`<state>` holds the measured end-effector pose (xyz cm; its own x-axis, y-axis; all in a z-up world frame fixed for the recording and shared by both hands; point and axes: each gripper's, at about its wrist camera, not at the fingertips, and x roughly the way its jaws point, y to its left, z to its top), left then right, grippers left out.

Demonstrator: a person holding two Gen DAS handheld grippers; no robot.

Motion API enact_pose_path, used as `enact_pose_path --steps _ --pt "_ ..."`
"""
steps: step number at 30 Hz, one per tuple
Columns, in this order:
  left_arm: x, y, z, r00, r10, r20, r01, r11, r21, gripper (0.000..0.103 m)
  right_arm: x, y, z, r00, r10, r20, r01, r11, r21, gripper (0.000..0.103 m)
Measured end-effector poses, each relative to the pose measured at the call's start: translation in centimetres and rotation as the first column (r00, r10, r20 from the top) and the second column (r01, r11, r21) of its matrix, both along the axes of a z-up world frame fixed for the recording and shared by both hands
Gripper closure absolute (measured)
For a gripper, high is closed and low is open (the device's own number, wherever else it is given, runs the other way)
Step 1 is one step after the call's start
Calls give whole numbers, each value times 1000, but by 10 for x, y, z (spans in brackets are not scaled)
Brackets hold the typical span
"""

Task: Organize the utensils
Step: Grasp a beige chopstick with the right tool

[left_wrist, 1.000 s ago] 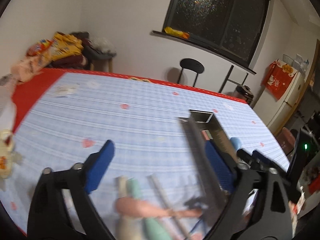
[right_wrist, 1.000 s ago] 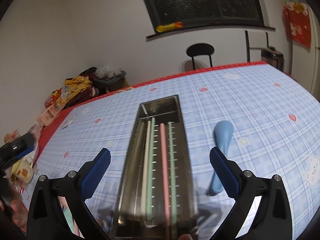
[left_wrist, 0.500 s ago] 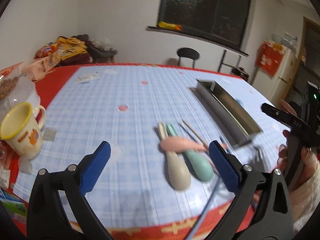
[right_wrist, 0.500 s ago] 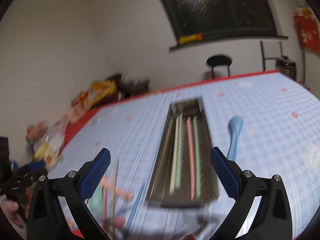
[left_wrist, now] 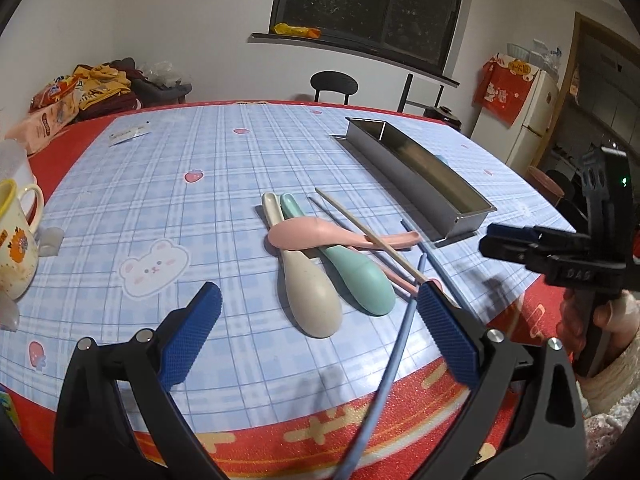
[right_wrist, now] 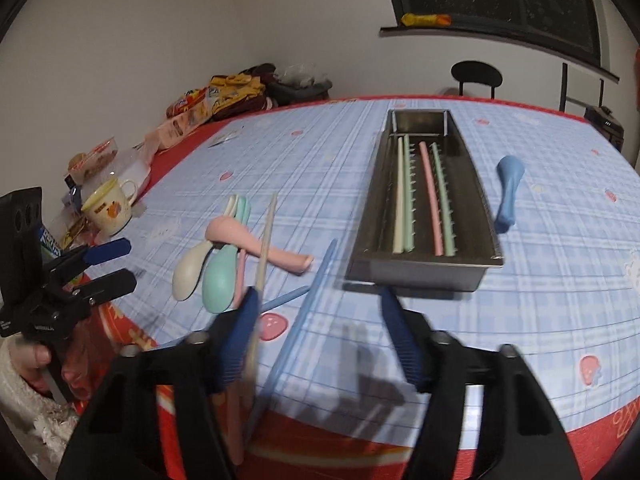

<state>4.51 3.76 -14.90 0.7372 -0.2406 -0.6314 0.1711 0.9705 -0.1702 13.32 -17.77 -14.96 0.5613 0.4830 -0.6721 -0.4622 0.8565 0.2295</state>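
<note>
Blue chopstick (right_wrist: 308,312) ran near-to-far, tip toward the steel tray (right_wrist: 424,272); right gripper (right_wrist: 320,340) was closing around it, not yet clamped; left gripper (left_wrist: 316,320) gaped empty.

We see a table (left_wrist: 208,168) covered in a blue plaid cloth with strawberry and bear prints and a red border. On it lies a long steel tray (right_wrist: 424,272), and just beside its right wall a blue spoon (right_wrist: 507,194). Left of the tray, a beige spoon (left_wrist: 308,292) and a green spoon (left_wrist: 360,276) lie side by side, a pink spoon (left_wrist: 316,234) crossing over them. Loose chopsticks (left_wrist: 372,236) lie next to the spoons. A yellow-rimmed mug (right_wrist: 110,206) stands at the left edge, near snack packets (left_wrist: 52,114).
</note>
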Motion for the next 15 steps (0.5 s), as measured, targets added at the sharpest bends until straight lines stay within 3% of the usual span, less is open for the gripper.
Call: enact_pose_path --steps 4,8,15 --pt "5 8 0 1000 6 -1 -6 999 -35 8 3 26 -2 997 73 -9 -73 997 -21 73" --pt "12 14 3 1000 18 2 -17 998 -60 23 9 52 -10 992 122 -34 -124 990 -71 88" --pt "11 12 -10 1000 -9 -30 6 995 -100 35 8 60 -21 987 144 -68 -150 984 -99 92"
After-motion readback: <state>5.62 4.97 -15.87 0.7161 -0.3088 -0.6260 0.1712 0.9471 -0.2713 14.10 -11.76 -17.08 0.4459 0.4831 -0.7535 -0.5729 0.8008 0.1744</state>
